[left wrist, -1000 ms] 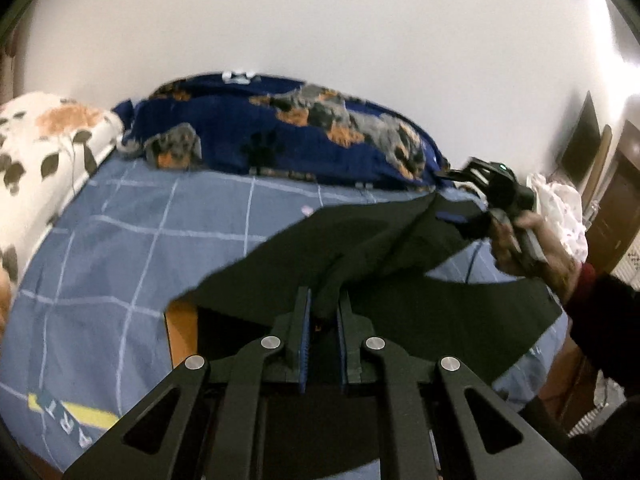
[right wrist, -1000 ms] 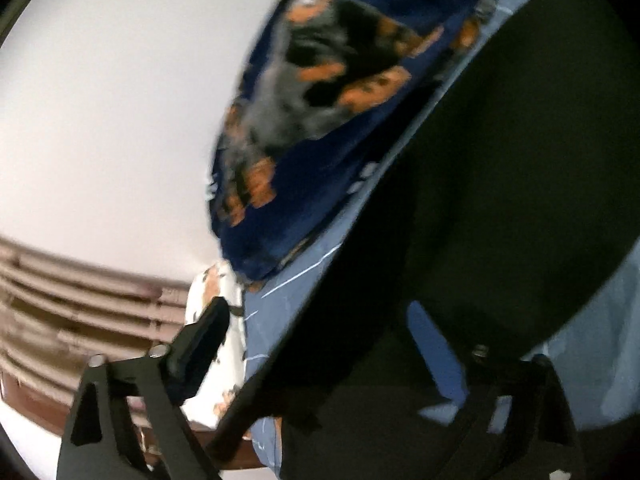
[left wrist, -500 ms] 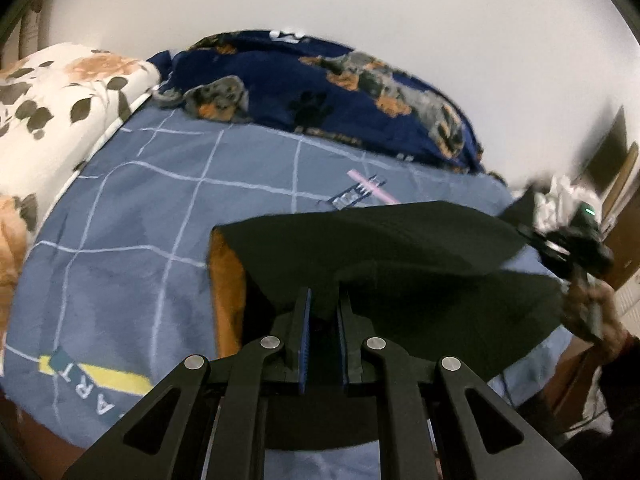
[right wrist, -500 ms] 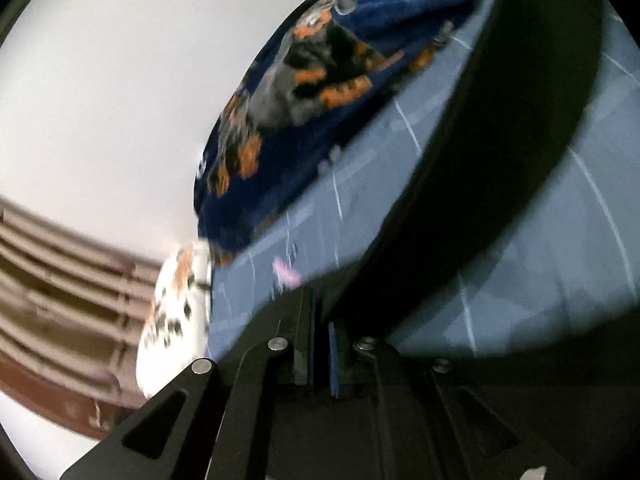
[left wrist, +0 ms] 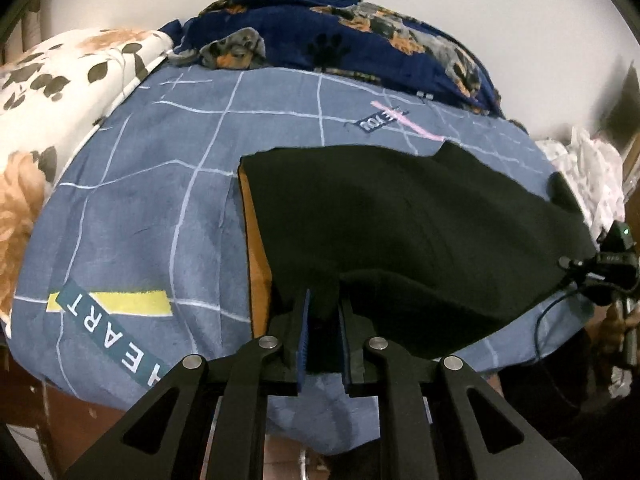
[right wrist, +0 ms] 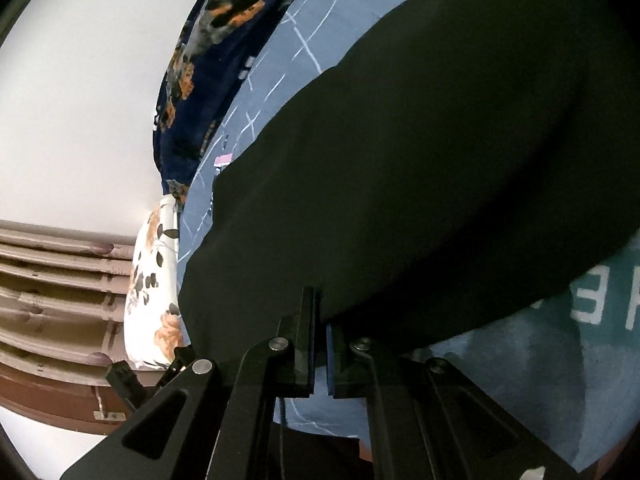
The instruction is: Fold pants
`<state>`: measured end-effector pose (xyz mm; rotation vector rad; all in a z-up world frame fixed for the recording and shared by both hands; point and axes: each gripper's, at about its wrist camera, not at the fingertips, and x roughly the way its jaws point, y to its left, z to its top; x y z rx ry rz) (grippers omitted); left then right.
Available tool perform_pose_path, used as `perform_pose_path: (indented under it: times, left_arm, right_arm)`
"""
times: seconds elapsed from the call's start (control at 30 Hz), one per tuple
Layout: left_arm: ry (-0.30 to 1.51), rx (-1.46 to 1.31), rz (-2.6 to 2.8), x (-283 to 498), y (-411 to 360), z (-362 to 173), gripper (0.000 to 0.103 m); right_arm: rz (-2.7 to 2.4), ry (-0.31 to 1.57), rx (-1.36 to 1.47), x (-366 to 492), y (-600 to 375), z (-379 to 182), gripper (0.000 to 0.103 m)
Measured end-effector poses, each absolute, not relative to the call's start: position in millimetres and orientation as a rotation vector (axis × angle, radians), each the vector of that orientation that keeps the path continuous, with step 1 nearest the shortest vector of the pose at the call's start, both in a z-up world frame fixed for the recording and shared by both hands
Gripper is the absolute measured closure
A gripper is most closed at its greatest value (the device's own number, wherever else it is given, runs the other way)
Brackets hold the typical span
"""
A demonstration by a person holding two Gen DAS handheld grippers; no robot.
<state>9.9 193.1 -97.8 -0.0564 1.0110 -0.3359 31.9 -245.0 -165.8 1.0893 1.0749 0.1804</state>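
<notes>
The left gripper (left wrist: 323, 312) pinches the near edge of the black pants (left wrist: 400, 224), which lie spread on the blue grid bedsheet (left wrist: 160, 200) (an orange lining shows at their left edge). At far right, the right gripper (left wrist: 576, 266) grips their right edge.

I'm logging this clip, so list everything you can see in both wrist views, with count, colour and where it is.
pants: one, black, spread over the bed's near right part, near edge lifted by both grippers
orange cloth: one strip, orange, showing under the pants' left edge
bed sheet: one, blue with white grid lines and printed lettering, covering the bed
blanket: one, navy with dog print, bunched along the far side by the wall
floral pillow: one, white with orange flowers, far left
white bundle: one, white, right of the bed; too blurred to identify
left gripper: one, black, shut on the pants' near edge
right gripper: one, black, shut on the pants' edge
</notes>
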Motion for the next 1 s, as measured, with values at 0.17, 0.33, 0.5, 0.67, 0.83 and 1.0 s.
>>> perform_pose_path:
  times: [0.17,0.33,0.5,0.67,0.83,1.0]
  left_arm:
    - [1.000,-0.026,-0.306,6,195,-99,0.084]
    - [1.012,-0.003,-0.280,4,198,-99,0.080]
    - [0.998,-0.016,-0.207,-3,215,-91,0.048]
    - [0.930,0.012,-0.117,-6,230,-71,0.048]
    - [0.834,-0.003,-0.153,-10,217,-36,0.048]
    - [0.845,0.060,-0.324,-6,154,-31,0.048]
  right_arm:
    - [0.195,1.076,1.084,29,-240,-167,0.099]
    - [0.199,1.091,1.109,30,-240,-181,0.099]
    - [0.203,1.088,1.097,30,-239,-179,0.099]
    - [0.201,1.087,1.099,30,-239,-180,0.099]
    - [0.201,1.081,1.107,28,-239,-179,0.099]
    - [0.203,1.074,1.113,27,-239,-180,0.099]
